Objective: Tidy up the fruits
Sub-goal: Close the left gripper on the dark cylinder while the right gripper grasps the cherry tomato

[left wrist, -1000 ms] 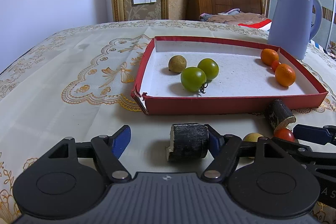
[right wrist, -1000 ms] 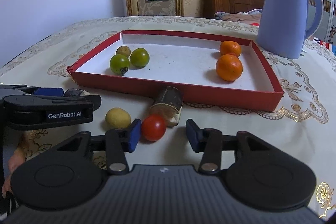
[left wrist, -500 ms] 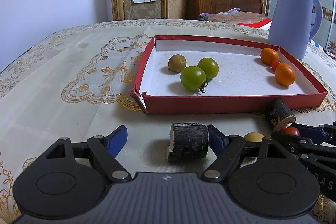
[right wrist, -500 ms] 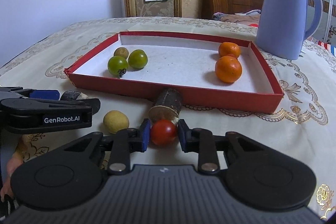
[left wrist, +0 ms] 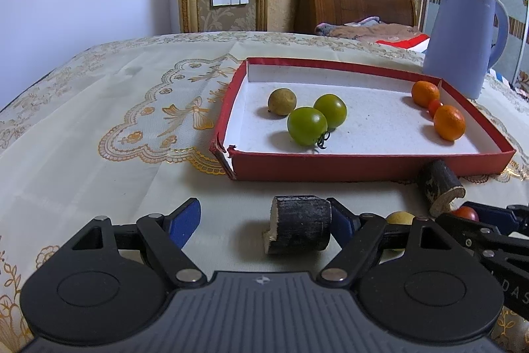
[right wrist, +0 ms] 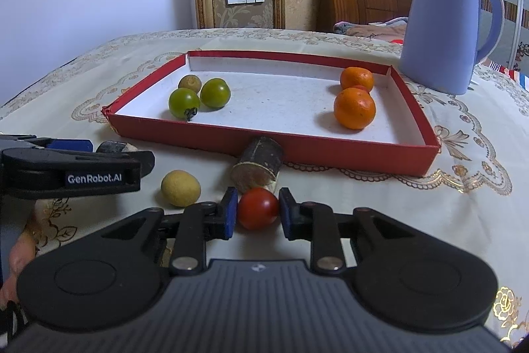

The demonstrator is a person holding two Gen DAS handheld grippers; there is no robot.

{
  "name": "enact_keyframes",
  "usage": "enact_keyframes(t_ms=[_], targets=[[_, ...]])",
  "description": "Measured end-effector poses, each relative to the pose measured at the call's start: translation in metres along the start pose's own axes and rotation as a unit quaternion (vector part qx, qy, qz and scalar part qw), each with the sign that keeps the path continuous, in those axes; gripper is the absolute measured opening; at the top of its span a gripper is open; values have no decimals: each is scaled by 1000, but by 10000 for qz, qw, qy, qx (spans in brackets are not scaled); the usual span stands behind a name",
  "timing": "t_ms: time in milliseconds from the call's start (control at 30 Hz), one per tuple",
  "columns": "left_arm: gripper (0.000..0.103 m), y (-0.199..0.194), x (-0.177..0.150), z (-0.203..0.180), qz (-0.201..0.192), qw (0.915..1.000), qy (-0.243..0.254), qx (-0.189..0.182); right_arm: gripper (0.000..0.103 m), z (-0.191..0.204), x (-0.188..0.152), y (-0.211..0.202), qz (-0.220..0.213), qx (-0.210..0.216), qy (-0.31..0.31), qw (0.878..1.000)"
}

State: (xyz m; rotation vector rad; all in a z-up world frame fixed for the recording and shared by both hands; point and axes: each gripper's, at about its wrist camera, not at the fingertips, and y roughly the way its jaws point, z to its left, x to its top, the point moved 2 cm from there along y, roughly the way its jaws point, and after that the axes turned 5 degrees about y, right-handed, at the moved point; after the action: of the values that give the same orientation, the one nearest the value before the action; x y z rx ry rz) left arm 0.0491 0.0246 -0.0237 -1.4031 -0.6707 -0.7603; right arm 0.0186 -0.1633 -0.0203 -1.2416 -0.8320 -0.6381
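My right gripper [right wrist: 258, 210] is shut on a red cherry tomato [right wrist: 258, 208] low over the tablecloth, just in front of the red tray [right wrist: 330, 151]. The tray holds two green tomatoes [right wrist: 184, 102], a brownish longan [right wrist: 189, 83], two oranges [right wrist: 354, 108] and a small red fruit between them [left wrist: 434, 105]. A yellow longan [right wrist: 180, 188] lies on the cloth to the left of the tomato. My left gripper [left wrist: 264, 222] is open, with a dark wooden cylinder [left wrist: 300, 229] lying against its right finger.
A second wooden cylinder [right wrist: 258, 163] lies against the tray's front wall, just beyond the red tomato. A tall blue jug [right wrist: 453, 25] stands behind the tray's right corner. A bed headboard [left wrist: 350, 2] is beyond the table.
My right gripper moved forward around the red tomato and closed on it. The left gripper stayed open and barely moved.
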Motion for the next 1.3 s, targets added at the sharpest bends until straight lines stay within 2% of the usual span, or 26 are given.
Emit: enact_keyframes(t_ms=[100,200,433,567,967,1100,1167,1300], targets=[[79,-1,0,0,-10,10000,15,-3,25,-2,0,-1,-15,-10,48,10000],[69,-3,-1,-2,-47,9999,111,-55,25,-4,-2,-5,-43,-35,60,10000],[68,-4,-1,-4,-46,9998,186,-75,25,-7,-3,-7,-28,-54,76,10000],[56,-5,-2,-5,-83,9997,219,-56,25,-9,-3,-8,-47,-41,117,9999],[53,-5,-1,-6,-88,9997,227,-65,25,-15,-5,-16,-103,-99,151,9998],[45,-5,-1,-6,-113,9996,230,-92,25,-20,-4,-18,-139,-99,219,9996],[34,-6,-1,-5,-142,9996,213,-108,25,-21,-3,-19,-149,-93,214,9996],[32,-6,-1,-4,-140,9996,191,-154,25,-22,1,-22,-195,-95,185,9996]])
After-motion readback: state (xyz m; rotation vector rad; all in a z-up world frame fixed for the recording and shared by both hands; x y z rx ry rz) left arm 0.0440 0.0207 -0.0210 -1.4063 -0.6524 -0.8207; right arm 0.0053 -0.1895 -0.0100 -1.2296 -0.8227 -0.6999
